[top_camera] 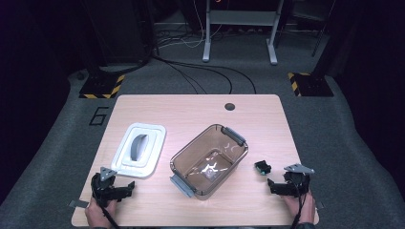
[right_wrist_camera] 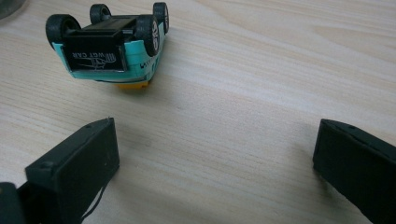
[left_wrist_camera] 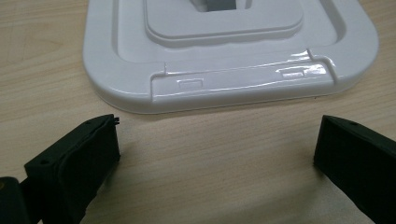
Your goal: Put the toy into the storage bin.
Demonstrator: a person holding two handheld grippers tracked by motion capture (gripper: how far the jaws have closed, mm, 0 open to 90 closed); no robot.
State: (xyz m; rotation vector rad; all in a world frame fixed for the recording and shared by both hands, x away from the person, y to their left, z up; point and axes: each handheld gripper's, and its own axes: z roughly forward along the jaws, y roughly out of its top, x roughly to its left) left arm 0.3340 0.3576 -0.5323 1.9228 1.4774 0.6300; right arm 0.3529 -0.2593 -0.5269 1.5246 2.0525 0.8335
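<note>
Both hand-held grippers (top_camera: 125, 188) (top_camera: 270, 183) wide open

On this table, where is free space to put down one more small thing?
The far strip of the table, between the dark hole and the white lid, is bare. So is the near edge between the left claw and the right claw. The middle is crowded by the clear bin, with the toy car beside it.
</note>
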